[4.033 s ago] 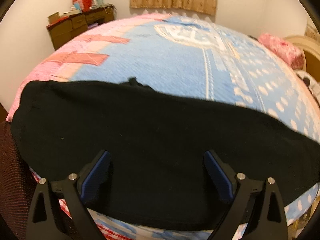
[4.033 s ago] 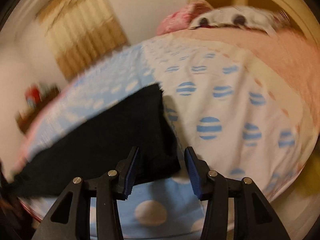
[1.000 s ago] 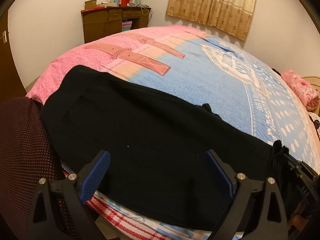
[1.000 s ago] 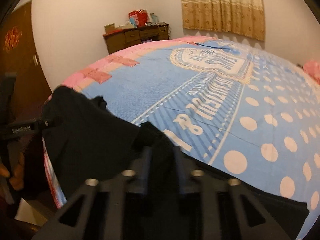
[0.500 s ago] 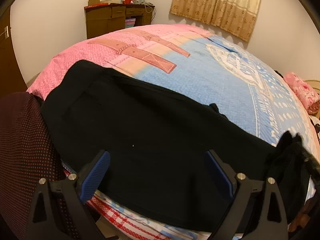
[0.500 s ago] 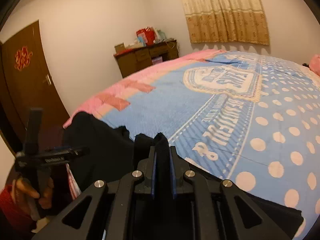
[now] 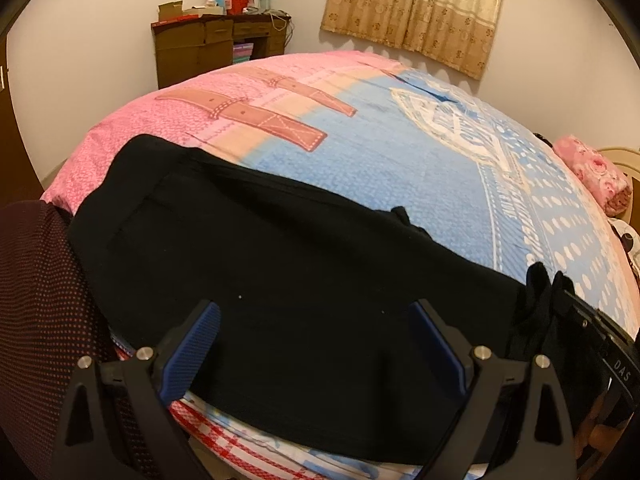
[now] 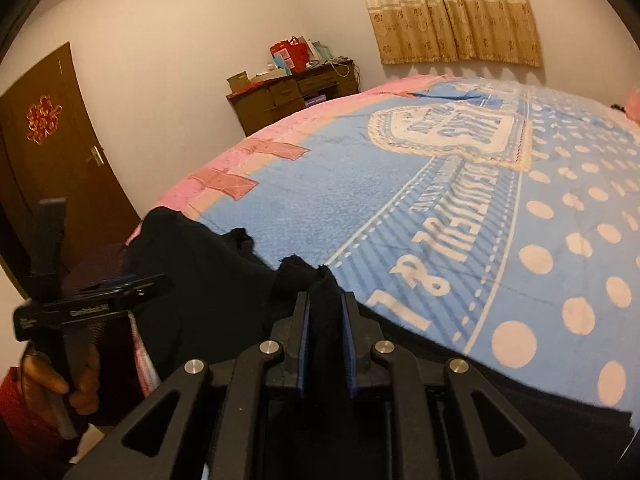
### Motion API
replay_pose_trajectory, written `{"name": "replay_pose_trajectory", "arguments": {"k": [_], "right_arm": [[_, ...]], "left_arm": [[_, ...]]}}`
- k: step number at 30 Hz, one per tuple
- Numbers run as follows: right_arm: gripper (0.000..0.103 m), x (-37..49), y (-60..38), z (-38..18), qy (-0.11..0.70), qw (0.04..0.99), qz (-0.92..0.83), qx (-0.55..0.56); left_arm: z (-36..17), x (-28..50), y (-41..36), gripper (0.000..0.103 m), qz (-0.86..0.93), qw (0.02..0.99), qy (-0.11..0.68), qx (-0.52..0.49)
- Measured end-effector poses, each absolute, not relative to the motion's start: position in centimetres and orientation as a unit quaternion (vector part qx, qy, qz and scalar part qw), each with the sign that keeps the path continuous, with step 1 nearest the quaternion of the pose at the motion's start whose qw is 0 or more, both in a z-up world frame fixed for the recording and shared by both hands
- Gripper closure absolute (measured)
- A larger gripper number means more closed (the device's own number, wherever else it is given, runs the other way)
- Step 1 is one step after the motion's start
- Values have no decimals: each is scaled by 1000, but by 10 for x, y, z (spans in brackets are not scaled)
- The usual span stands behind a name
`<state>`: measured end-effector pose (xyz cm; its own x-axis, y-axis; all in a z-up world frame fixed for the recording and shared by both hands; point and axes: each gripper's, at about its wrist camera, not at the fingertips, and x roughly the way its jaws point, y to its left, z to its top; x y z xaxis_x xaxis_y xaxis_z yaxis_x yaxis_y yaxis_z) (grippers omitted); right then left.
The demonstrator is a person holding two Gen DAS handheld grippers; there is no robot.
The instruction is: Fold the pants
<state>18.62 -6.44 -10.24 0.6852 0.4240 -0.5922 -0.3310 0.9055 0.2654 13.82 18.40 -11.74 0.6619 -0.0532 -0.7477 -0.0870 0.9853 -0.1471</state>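
- The black fabric pants (image 7: 288, 280) are seen spread flat along the near edge of the bed, on a pink and light-blue printed bedspread (image 7: 400, 152); their far end reaches the pink part, and one end is lifted into a bunch at the right.
- The left tool (image 7: 316, 344), black with blue ribbed pads, is held above the middle of the pants with its fingers spread wide; nothing is gripped between them.
- The right tool (image 8: 326, 328) is clenched on a raised fold of the pants, black cloth being pinched between its two blue pads and standing up above them.
- In the left wrist view, the right tool (image 7: 576, 320) is seen at the right edge, with the letters "DAS" printed in white on its black body.
- In the right wrist view, the left tool (image 8: 100, 300) is seen at the left, held by a hand (image 8: 60, 380); a white label is printed on its side, but it is too blurred to be read.
- Large white lettering and a badge-shaped emblem are printed on the blue part of the bedspread; the words cannot be made out with certainty.
- A dark wooden desk (image 8: 292, 92) stands against the far wall, with a red bag and boxes on top.
- A beige patterned curtain (image 7: 416, 8) hangs on the wall.
- A brown door (image 8: 52, 152) carries a red ornament.
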Motion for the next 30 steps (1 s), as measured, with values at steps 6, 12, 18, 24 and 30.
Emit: {"name": "replay_pose_trajectory", "arguments": {"k": [6, 12, 18, 24, 30], "right_arm": [[87, 188, -74, -109, 350, 909, 202, 105], [80, 188, -78, -108, 346, 905, 211, 127], [90, 176, -63, -91, 313, 922, 215, 74], [90, 186, -43, -73, 285, 930, 227, 43], [90, 193, -56, -87, 299, 921, 229, 103]], "left_arm": [[-116, 137, 186, 6, 9, 908, 408, -94], [-115, 136, 178, 6, -6, 910, 406, -88], [-113, 135, 174, 6, -10, 912, 401, -83], [-113, 137, 183, 6, 5, 911, 401, -94], [-105, 140, 200, 6, 58, 918, 388, -56]]}}
